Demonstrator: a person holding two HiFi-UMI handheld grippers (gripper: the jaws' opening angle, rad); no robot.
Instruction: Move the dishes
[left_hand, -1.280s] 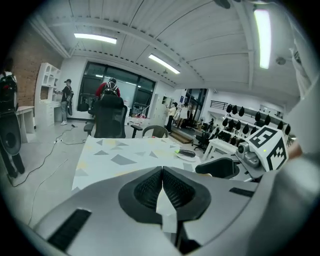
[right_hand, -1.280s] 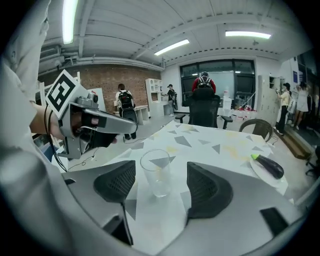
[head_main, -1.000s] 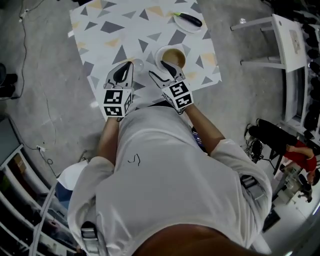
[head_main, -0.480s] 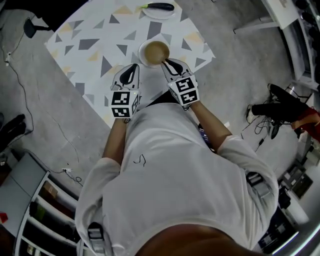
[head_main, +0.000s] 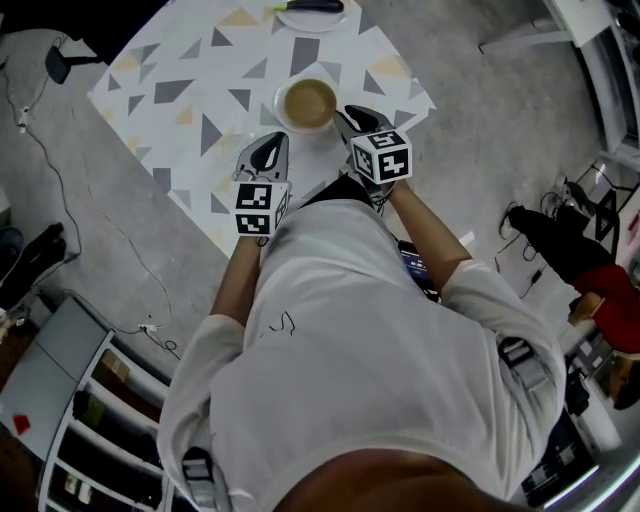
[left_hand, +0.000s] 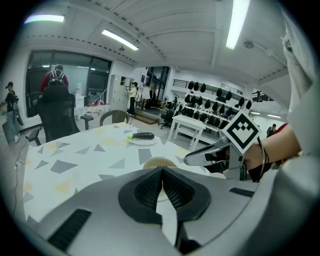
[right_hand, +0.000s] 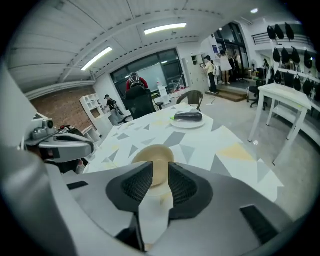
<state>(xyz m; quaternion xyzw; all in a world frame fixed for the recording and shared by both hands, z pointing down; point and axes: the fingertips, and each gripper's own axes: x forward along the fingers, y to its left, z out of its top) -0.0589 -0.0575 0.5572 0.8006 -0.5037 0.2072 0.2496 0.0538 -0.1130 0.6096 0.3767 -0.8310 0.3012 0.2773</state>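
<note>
A tan bowl (head_main: 307, 102) stands on the triangle-patterned table (head_main: 180, 100), just ahead of both grippers. Further back lies a white plate (head_main: 312, 14) with a dark eggplant on it. My left gripper (head_main: 272, 144) hovers over the table's near edge, left of the bowl, jaws pressed together and holding nothing. My right gripper (head_main: 349, 114) sits by the bowl's right side, jaws slightly apart and empty. The right gripper view shows the bowl (right_hand: 155, 156) through that gap and the plate (right_hand: 188, 120) beyond. In the left gripper view the bowl (left_hand: 159, 162) peeks over the shut pads.
A white side table (head_main: 565, 18) stands on the floor to the right. Shelving (head_main: 90, 420) is at the lower left. A black office chair (left_hand: 57, 112) and another chair (left_hand: 114, 117) stand behind the table, with people further back.
The right gripper has come off the bowl's rim and now sits beside it. The bowl stays on the table. The head view has shifted.
</note>
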